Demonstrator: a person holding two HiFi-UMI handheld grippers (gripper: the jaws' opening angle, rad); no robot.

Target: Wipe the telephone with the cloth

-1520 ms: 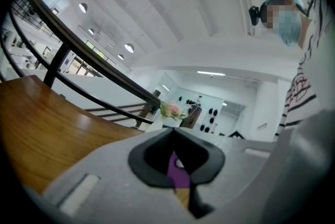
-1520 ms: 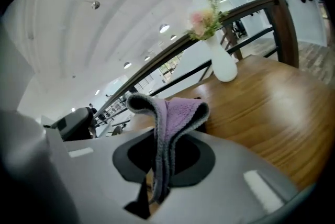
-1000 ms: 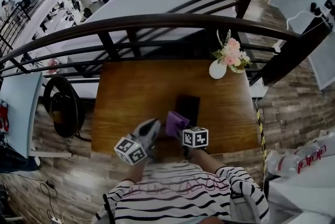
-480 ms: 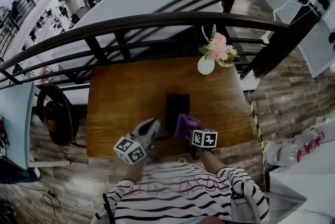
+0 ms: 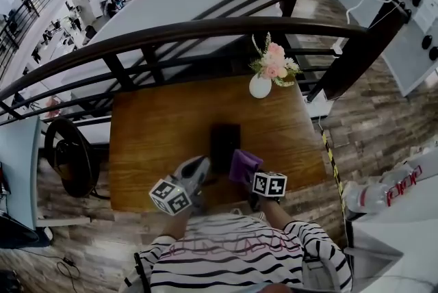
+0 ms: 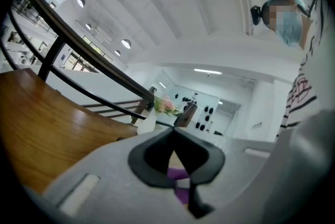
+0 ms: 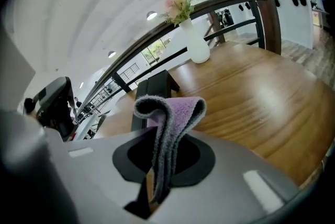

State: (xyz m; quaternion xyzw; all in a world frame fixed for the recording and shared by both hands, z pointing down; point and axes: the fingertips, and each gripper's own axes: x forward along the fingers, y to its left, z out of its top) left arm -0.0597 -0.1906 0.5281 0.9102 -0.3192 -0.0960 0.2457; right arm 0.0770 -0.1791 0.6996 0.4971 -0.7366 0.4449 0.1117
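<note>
Right gripper view: right gripper (image 7: pixel 157 136) pinches folded cloth (image 7: pixel 178 110) just beside phone (image 7: pixel 154 84), poised for wiping; left gripper (image 6: pixel 172 131) closed, empty.

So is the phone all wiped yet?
Done: the right gripper is shut on the purple cloth. In hand: the cloth is beside the near right corner of the black telephone on the wooden table. Left: no picture shows how much is already wiped, and the telephone's far end lies beyond the cloth.
</note>
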